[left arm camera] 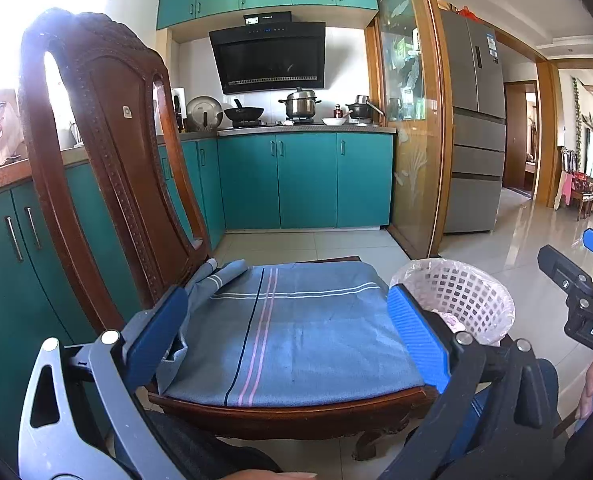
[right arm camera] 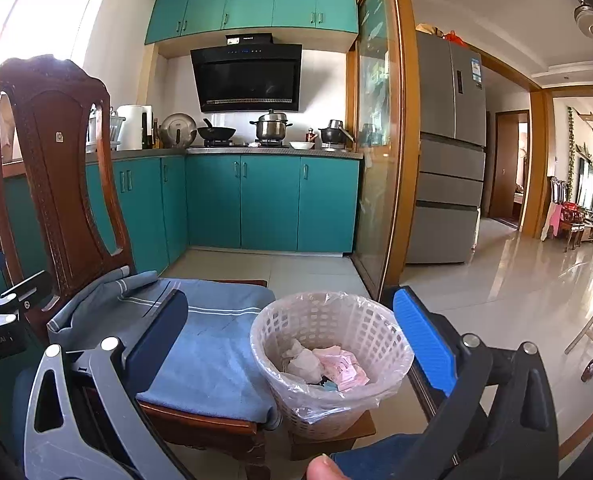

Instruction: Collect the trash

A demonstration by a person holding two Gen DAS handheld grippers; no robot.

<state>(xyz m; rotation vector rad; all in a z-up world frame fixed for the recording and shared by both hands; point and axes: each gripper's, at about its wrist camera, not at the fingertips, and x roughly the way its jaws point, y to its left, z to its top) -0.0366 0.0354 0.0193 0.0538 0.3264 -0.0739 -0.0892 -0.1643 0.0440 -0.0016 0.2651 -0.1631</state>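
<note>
A white lattice waste basket (right arm camera: 328, 364) lined with a clear plastic bag stands on a low wooden stool (right arm camera: 332, 438) right of a wooden chair. Inside it lie crumpled white tissue (right arm camera: 302, 360) and pink paper (right arm camera: 342, 366). The basket also shows in the left wrist view (left arm camera: 460, 296). My right gripper (right arm camera: 292, 334) is open and empty, its fingers straddling the basket's near side from above. My left gripper (left arm camera: 286, 336) is open and empty over the chair's blue cloth-covered seat (left arm camera: 296, 332). The right gripper's body shows at the right edge of the left wrist view (left arm camera: 580, 292).
The carved wooden chair (left arm camera: 96, 152) has its back at the left. Teal kitchen cabinets (left arm camera: 304, 180) and a stove with pots line the far wall. A glass sliding door (left arm camera: 408, 120) and a grey fridge (left arm camera: 476, 128) stand to the right, with tiled floor beyond.
</note>
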